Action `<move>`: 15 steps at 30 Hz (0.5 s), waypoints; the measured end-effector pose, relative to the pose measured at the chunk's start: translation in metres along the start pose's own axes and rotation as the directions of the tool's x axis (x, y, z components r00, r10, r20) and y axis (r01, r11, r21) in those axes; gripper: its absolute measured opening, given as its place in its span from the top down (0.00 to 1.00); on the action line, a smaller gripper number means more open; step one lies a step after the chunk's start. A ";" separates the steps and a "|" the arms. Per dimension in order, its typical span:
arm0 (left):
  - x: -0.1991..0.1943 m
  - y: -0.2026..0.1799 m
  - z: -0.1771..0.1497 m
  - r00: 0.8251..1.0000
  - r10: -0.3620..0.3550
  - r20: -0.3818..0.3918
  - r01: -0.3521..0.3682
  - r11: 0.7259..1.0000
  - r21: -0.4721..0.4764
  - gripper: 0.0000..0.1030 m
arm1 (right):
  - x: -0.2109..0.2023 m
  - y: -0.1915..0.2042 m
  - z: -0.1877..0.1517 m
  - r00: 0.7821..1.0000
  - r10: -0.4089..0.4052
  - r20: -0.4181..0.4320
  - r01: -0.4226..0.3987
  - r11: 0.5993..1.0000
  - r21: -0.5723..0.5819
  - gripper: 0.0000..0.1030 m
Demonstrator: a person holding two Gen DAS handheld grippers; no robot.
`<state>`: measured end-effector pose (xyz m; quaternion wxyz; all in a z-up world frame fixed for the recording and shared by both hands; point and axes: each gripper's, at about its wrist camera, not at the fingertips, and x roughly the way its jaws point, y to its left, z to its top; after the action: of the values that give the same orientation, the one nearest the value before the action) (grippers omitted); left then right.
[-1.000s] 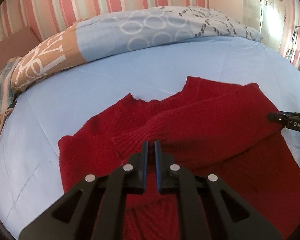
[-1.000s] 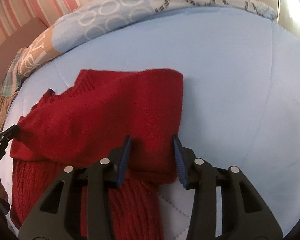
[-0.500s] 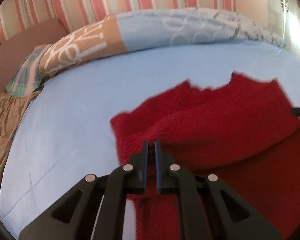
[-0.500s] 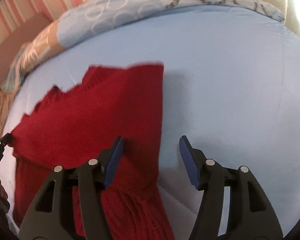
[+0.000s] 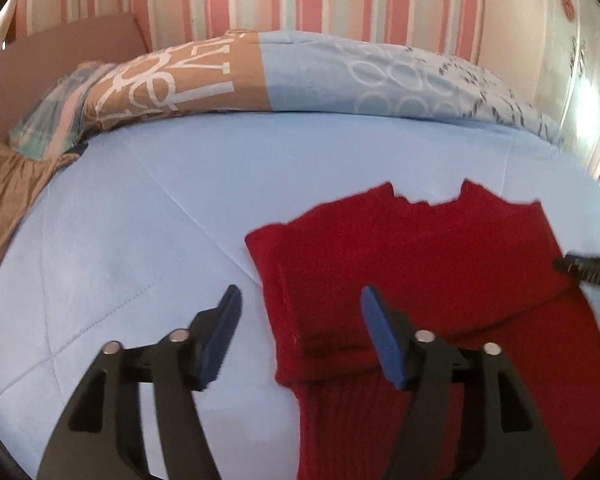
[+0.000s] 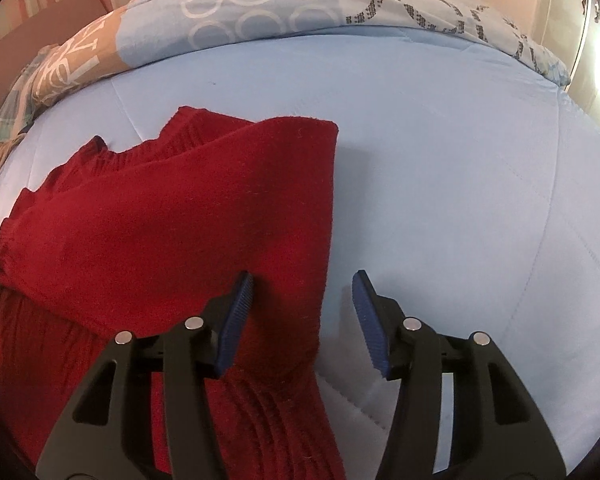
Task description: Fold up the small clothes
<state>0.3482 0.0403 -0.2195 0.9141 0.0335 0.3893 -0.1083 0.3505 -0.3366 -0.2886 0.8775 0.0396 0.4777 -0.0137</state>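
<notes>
Blue-padded and spread wide, the left gripper point(image 5: 298, 330) and right gripper point(image 6: 302, 314) each straddle a side edge of the red sweater point(image 6: 172, 216), holding nothing. The sweater lies lower centre on the bed point(image 6: 440, 168), sleeves folded across, long axis running from frame bottom to collar. Bare blue bed flanks both edges, the patterned pillow point(image 5: 300, 76) across the top.

Item count, both wrist views combined:

- Red sweater point(image 5: 420, 264): one, lying on the bed at 3 to 5 o'clock in the left wrist view.
- Folded sleeves on the sweater: two, both laid across its body.
- Bed point(image 6: 440, 152) with light blue cover: one.
- Patterned duvet point(image 5: 300, 76): one, bunched at 12 o'clock along the far edge.
- Left hand-held gripper point(image 5: 298, 332): one; fingers: two, spread apart.
- Right hand-held gripper point(image 6: 302, 316): one; fingers: two, spread apart.
</notes>
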 end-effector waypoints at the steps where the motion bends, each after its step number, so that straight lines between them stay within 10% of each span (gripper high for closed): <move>1: 0.005 -0.001 0.005 1.000 -0.017 -0.014 0.017 1.000 0.000 0.35 | 0.000 0.001 0.000 1.000 -0.002 0.001 0.002 1.000 0.000 0.49; 7: 0.077 -0.032 0.014 0.980 0.072 -0.188 -0.048 0.990 0.132 0.34 | 0.003 0.002 0.003 1.000 -0.003 -0.010 0.003 1.000 0.006 0.49; 15: 0.079 -0.021 0.002 0.981 0.131 -0.142 -0.114 0.986 0.121 0.25 | 0.004 0.000 0.002 0.999 -0.037 0.002 0.037 0.999 -0.007 0.42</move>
<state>0.3982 0.0061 -0.2749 0.8839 0.1170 0.4472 -0.0707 0.3547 -0.3372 -0.2909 0.8778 0.0277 0.4774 -0.0282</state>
